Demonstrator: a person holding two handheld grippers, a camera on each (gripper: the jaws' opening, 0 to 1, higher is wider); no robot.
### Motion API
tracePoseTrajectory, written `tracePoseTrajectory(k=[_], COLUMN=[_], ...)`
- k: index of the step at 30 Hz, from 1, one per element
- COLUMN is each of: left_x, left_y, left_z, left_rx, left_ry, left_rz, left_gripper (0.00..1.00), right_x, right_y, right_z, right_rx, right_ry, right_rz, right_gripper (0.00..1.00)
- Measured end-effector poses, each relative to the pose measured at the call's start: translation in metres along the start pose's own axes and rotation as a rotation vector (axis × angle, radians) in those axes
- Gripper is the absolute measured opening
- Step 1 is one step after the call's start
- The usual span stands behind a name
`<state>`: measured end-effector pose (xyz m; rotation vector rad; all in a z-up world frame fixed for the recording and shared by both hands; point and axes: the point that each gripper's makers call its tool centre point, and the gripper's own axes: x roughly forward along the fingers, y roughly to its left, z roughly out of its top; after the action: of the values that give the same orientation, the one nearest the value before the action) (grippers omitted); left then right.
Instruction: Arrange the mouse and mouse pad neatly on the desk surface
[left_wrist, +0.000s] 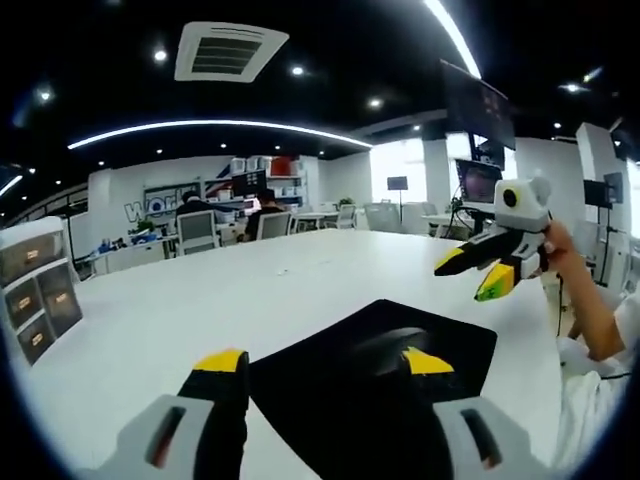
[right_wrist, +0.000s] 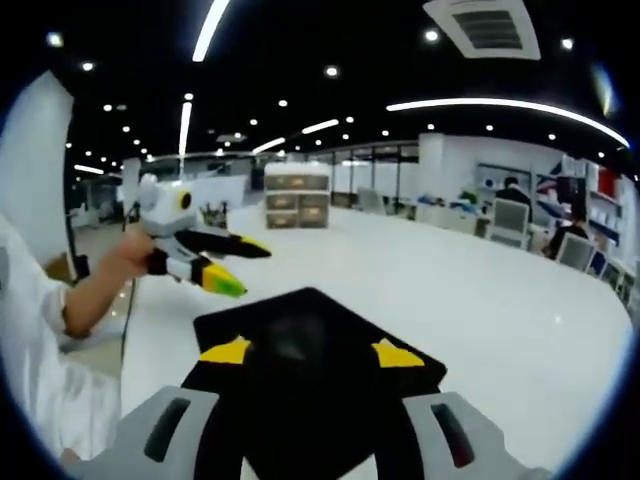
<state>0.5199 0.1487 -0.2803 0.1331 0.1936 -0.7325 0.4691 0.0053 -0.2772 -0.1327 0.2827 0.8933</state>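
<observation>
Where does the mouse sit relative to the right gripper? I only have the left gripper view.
Observer: In the right gripper view the mouse lies on the mouse pad, lined up with the gap between the right gripper's open jaws. Nothing is gripped.
Operator: And the left gripper from that side?
Observer: The left gripper is held up in a hand, clear of the mouse, jaws open and empty.

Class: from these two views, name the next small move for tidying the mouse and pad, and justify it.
Probably lower the right tongs onto the mouse: it sits on the black mouse pad between their open tips, ungripped, while the left tongs hover open above the table.
</observation>
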Motion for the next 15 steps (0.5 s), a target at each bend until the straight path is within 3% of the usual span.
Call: tracePoseTrajectory(k=[15], left_x=[0.012], left_y=[-0.003], left_z=[-0.023], left_rx=[-0.046], left_ry=[0.05], left_rz=[0.037], left_gripper=[0.65], right_x=[0.026], right_y=[0.01], right_z=[-0.024], right_rx=[0.025], right_ry=[0.044], right_rz=[0.074], right_gripper=[0.41])
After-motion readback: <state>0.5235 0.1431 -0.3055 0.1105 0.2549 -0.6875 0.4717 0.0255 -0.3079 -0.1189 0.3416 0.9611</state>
